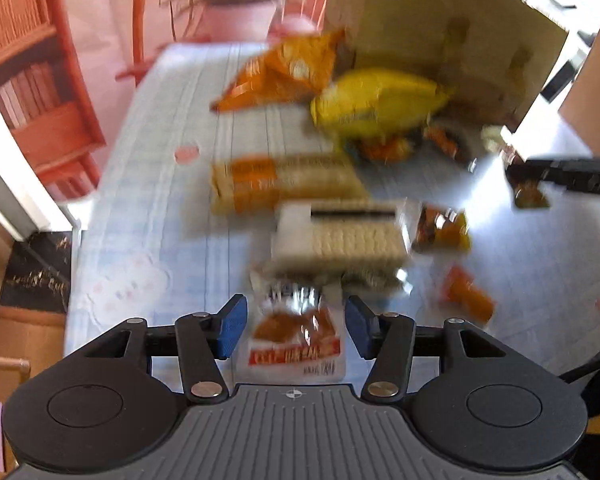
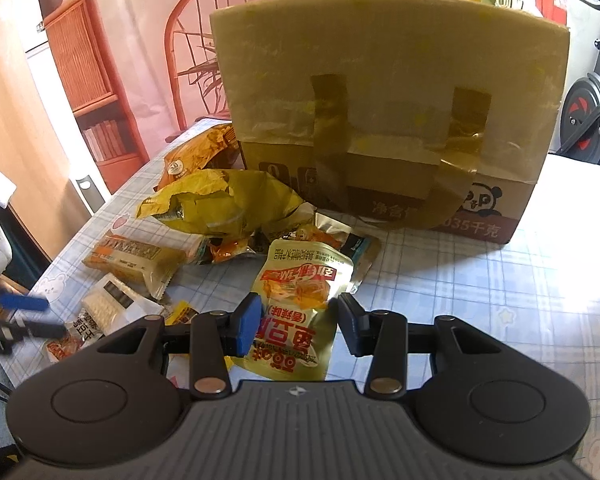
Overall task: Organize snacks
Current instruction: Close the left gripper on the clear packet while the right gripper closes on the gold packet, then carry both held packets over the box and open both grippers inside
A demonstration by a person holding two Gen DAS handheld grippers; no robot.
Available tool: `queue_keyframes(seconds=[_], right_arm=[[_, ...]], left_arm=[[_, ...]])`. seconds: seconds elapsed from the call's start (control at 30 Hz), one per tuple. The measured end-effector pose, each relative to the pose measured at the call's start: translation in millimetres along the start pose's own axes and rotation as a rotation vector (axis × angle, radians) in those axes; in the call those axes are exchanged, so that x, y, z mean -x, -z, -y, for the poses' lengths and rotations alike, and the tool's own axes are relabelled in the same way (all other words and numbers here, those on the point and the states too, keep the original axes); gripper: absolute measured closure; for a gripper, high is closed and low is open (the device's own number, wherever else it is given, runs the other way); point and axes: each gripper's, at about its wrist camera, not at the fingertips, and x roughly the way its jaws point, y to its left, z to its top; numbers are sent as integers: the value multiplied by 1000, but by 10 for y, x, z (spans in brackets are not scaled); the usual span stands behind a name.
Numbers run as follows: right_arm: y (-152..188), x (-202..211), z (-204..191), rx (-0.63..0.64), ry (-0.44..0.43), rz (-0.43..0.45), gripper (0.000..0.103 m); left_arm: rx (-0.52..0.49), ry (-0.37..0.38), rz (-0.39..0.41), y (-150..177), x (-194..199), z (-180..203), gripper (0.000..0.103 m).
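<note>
The bench (image 2: 480, 288), under its checked cloth, carries everything, and the cardboard box (image 2: 380, 120) standing upright at its far side is the landmark and, by my reading, the place the snacks are meant to go. Its taped front wall faces the right gripper, so anything going in would have to be lifted over the top edge. Against the box's left front corner lie the 2 biggest bags, the yellow bag (image 2: 220, 204) crumpled and the orange bag (image 2: 198, 152) behind it, probably just dumped there. Nearer than these, left of the box front, lies a flat cracker pack (image 2: 134, 258), with a pale wafer pack (image 1: 352, 236) nearer still. Directly in front of the box lies the gold pouch (image 2: 300, 312), flat on the cloth; the right gripper (image 2: 296, 326) has its fingers apart on either side of it, seemingly lined up for a pinch not yet made. Furthest from the box, the small red-and-white packet (image 1: 296, 336) lies between the spread fingers of the left gripper (image 1: 296, 328), likewise unclamped; the left view is blurred, so contact is hard to judge.
</note>
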Motion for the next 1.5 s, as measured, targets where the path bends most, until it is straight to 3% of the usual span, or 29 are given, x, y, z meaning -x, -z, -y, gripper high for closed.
queue_keyframes(seconds=[0.23, 0.27, 0.3, 0.33, 0.43, 0.77, 0.8, 0.83, 0.97, 1.23, 1.33, 1.5], right_arm=[[21, -4, 6, -1, -4, -7, 58], [26, -7, 12, -4, -4, -9, 58], [30, -12, 17, -7, -4, -10, 58], [34, -15, 21, -11, -5, -11, 58], [42, -14, 13, -13, -8, -11, 58], [5, 1, -6, -7, -15, -3, 58], [-5, 6, -8, -4, -15, -1, 58], [-19, 12, -10, -2, -14, 3, 58], [-75, 32, -7, 2, -13, 19, 58], [-64, 50, 8, 1, -18, 18, 58], [-59, 31, 27, -6, -19, 9, 58], [-80, 27, 4, 0, -29, 13, 58]], left_arm=[[-27, -55, 6, 38, -163, 36, 46], [-26, -55, 13, 38, -163, 34, 49], [-17, -55, 22, 41, -157, 20, 62], [4, -46, 31, 45, -136, -13, 65], [62, -16, 40, 30, -121, -76, 70], [98, -39, 115, -65, 179, -168, 76], [107, -42, 128, -92, 223, -188, 93], [119, -38, 140, -137, 260, -219, 98], [120, -41, 176, -288, 331, -254, 99], [133, -6, 113, -142, 149, -300, 97], [129, -25, 93, -127, 133, -309, 90], [128, -50, 81, -118, 106, -315, 90]])
